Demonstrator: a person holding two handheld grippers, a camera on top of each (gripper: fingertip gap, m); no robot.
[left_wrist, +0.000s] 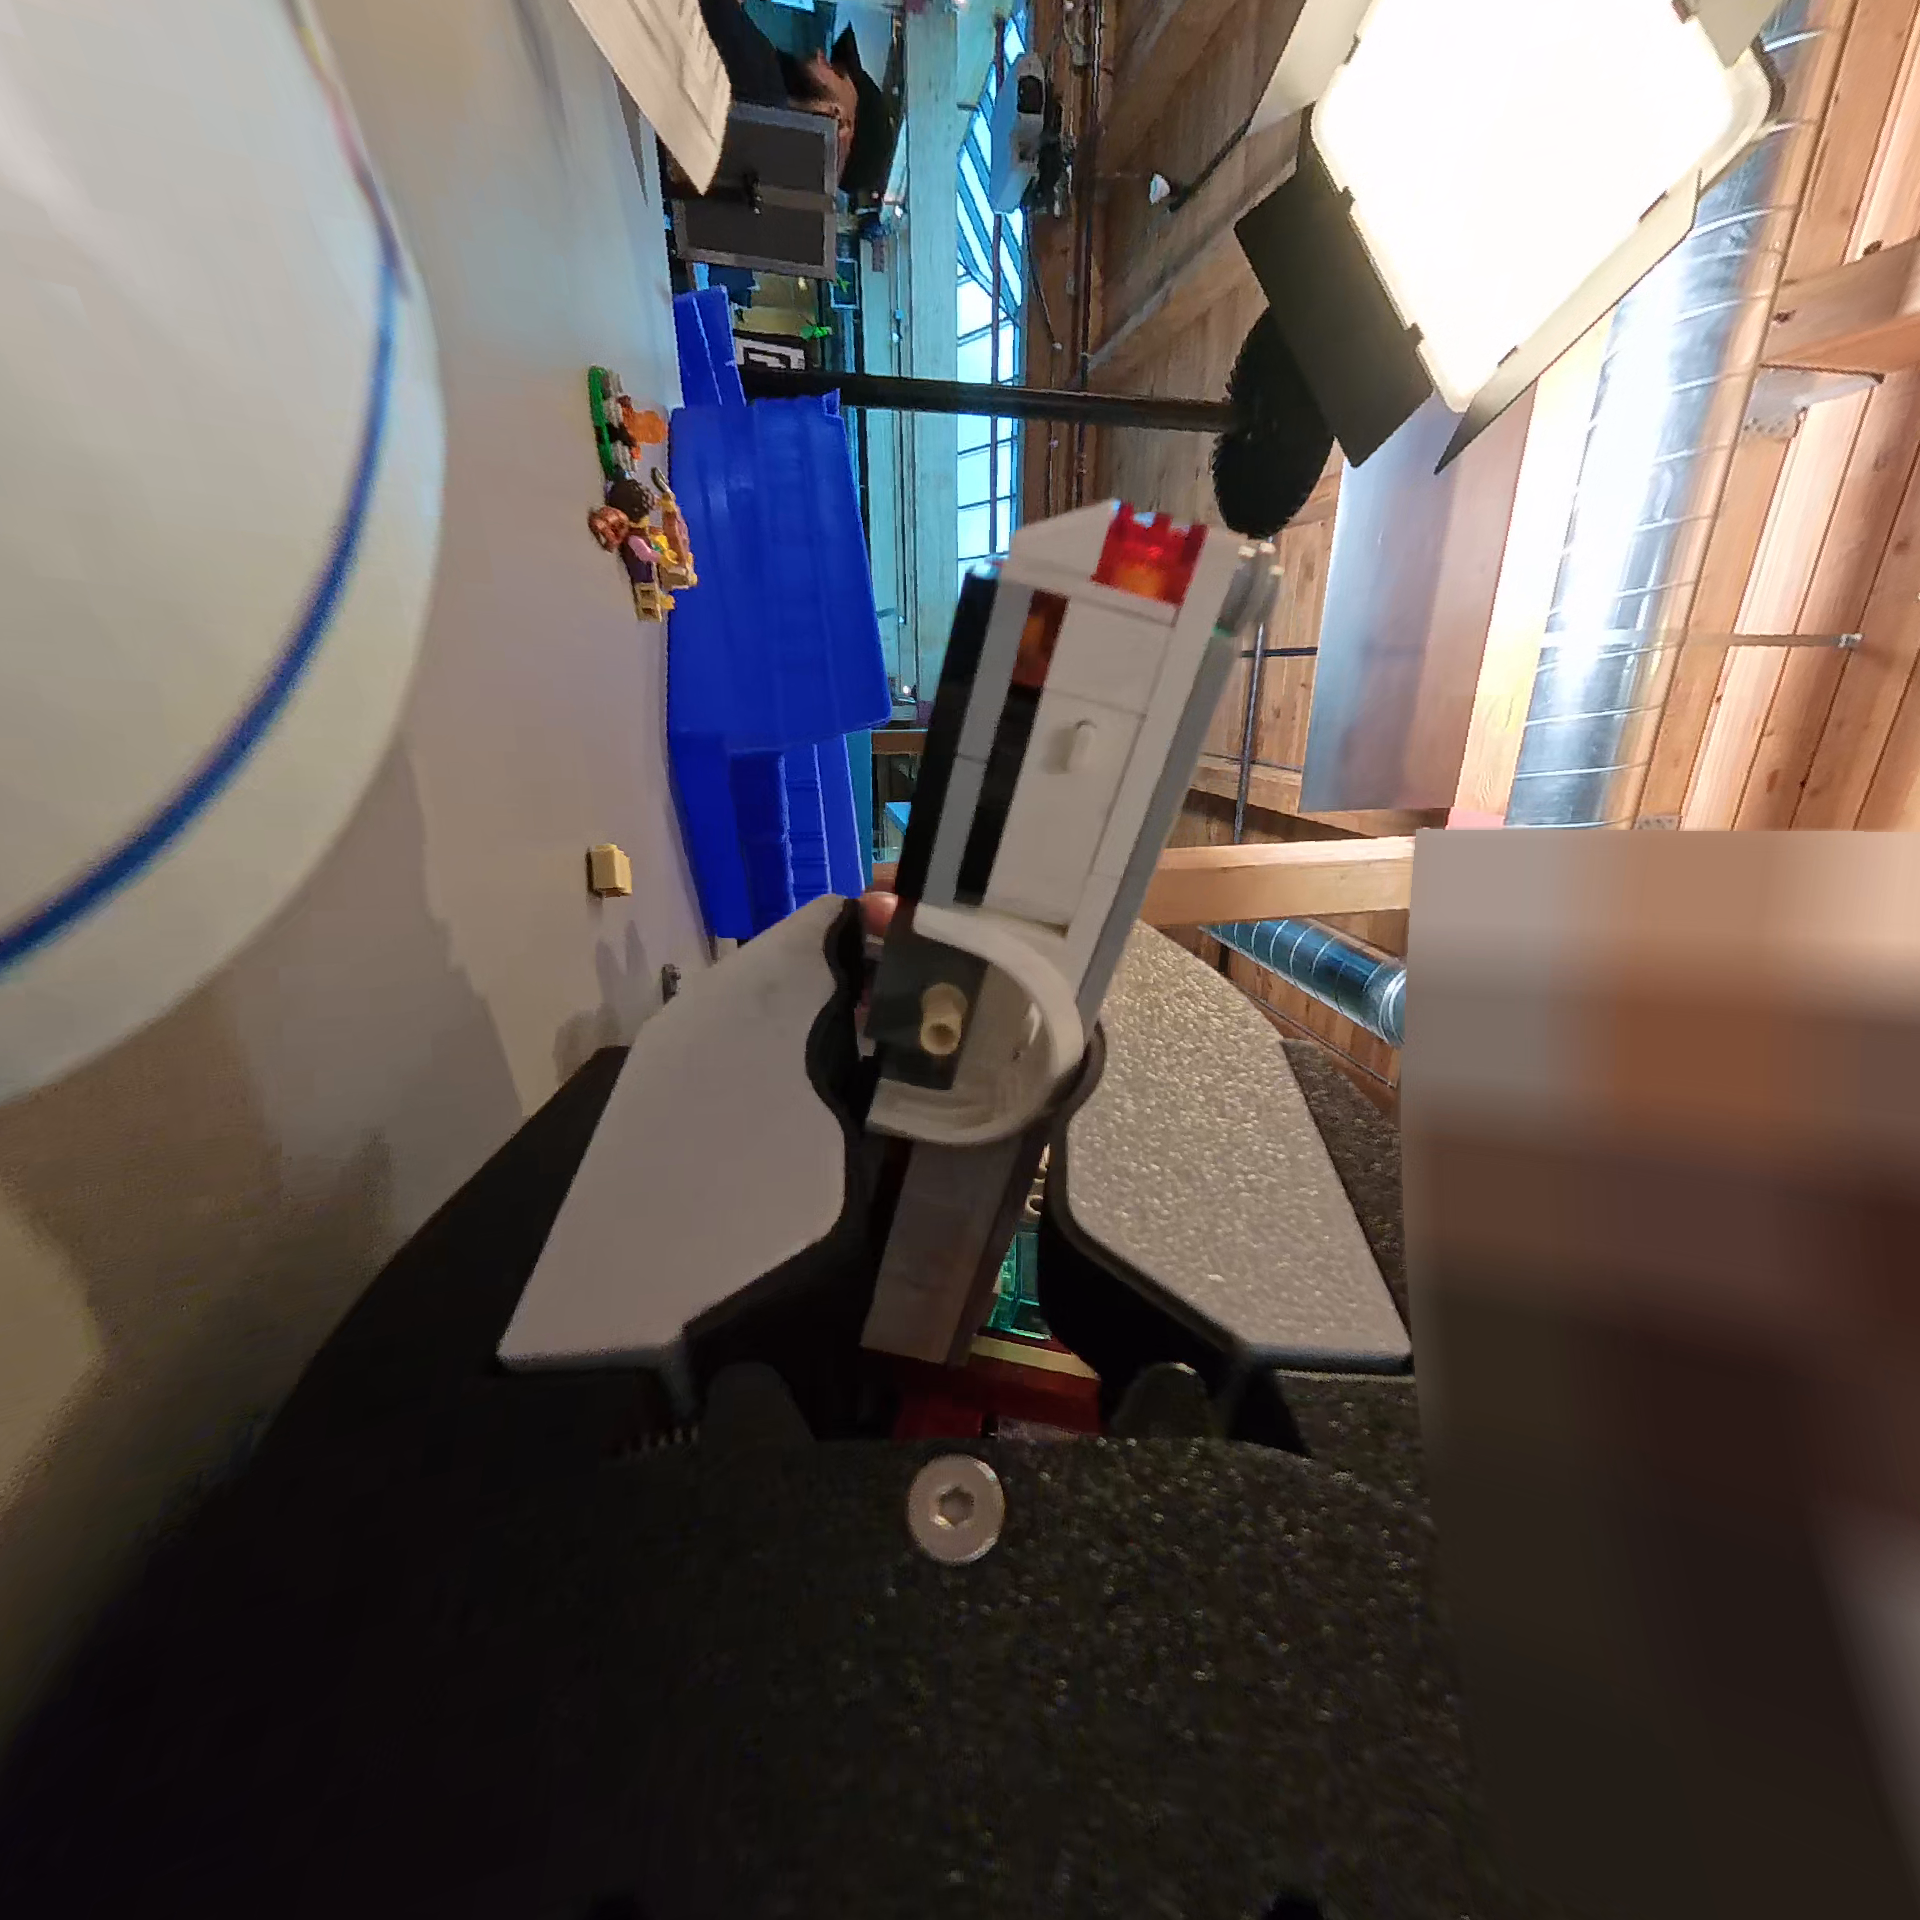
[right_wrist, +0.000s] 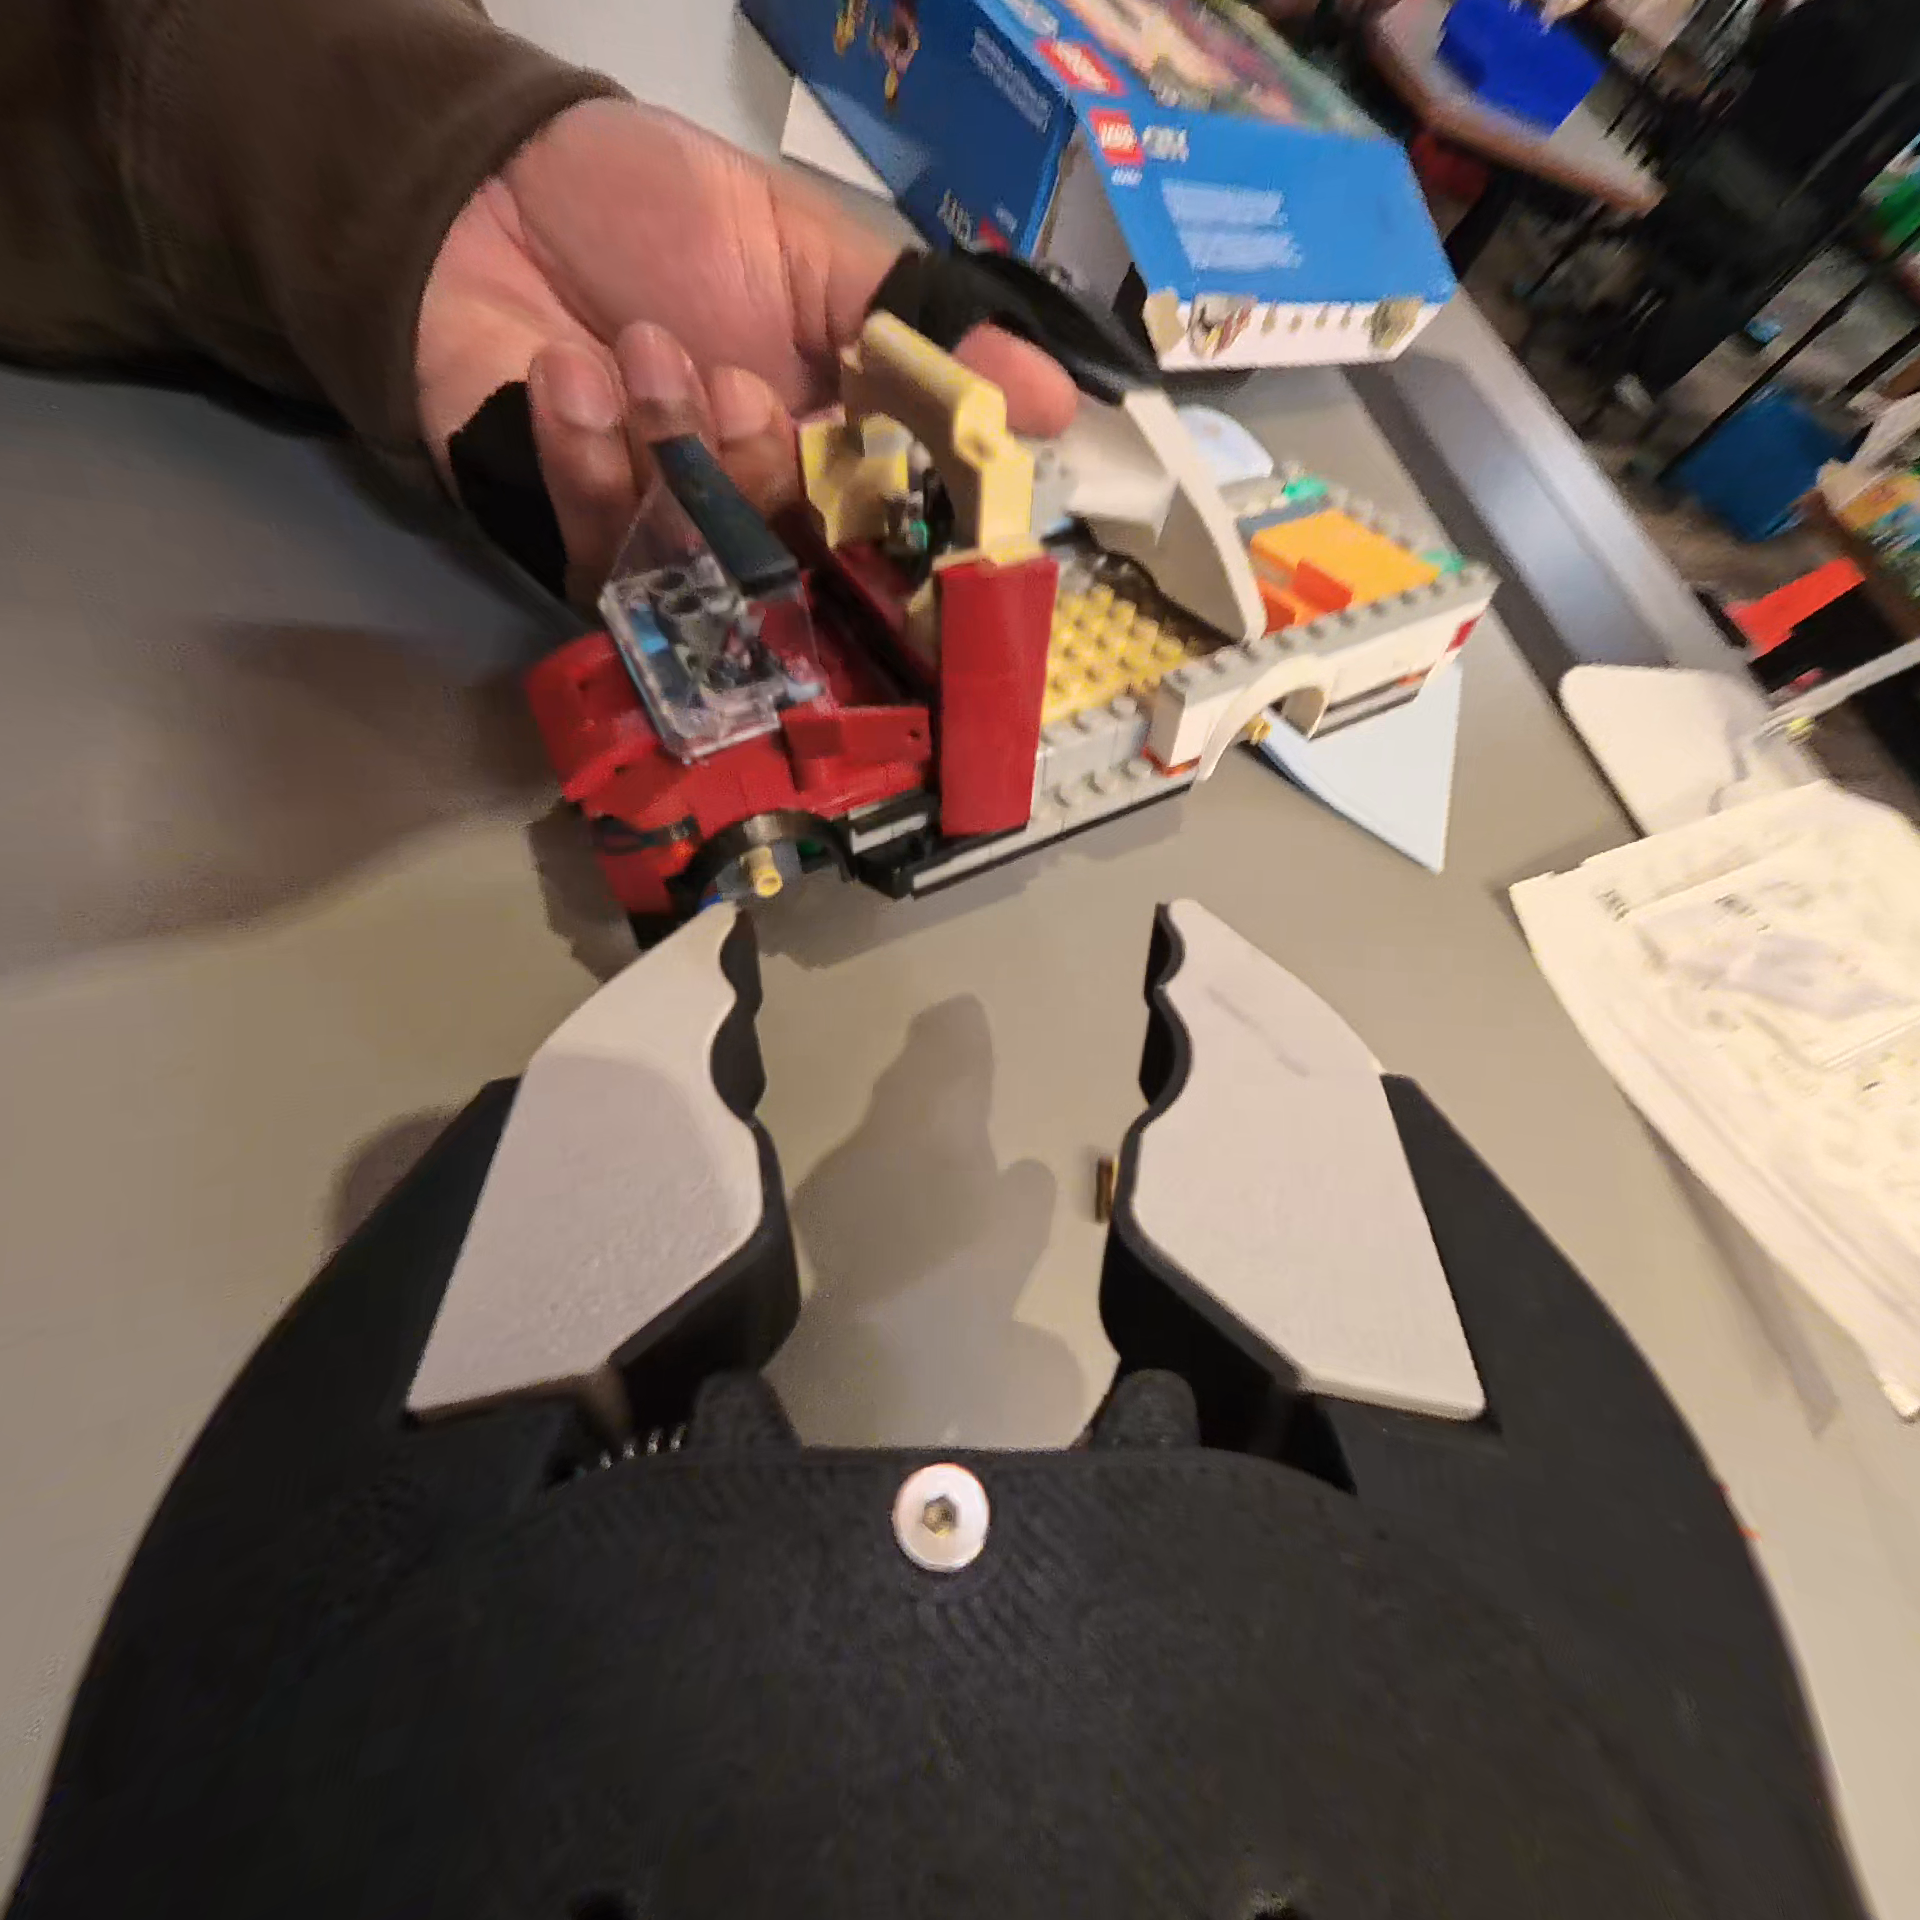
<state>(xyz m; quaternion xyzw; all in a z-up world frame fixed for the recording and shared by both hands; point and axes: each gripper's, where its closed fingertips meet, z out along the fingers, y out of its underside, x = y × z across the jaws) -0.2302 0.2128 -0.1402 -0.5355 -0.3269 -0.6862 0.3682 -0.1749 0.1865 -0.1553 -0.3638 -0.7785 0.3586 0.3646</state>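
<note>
The left gripper (left_wrist: 961, 1029) is closed on a white and black brick vehicle (left_wrist: 1049, 769), lifted off the surface (right_wrist: 208, 831). The right gripper (right_wrist: 951, 935) gapes wide, holding nothing. Beyond, near the surface's far edge, lies an open blue box (right_wrist: 1226, 218); contents unclear.

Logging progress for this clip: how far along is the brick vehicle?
Done: red cab, windscreen and white rear body are joined. In hand: left gripper clamps the vehicle; right gripper is open and empty beside the cab. Left: front axle pin has no wheel, and yellow studs lie uncovered.
</note>
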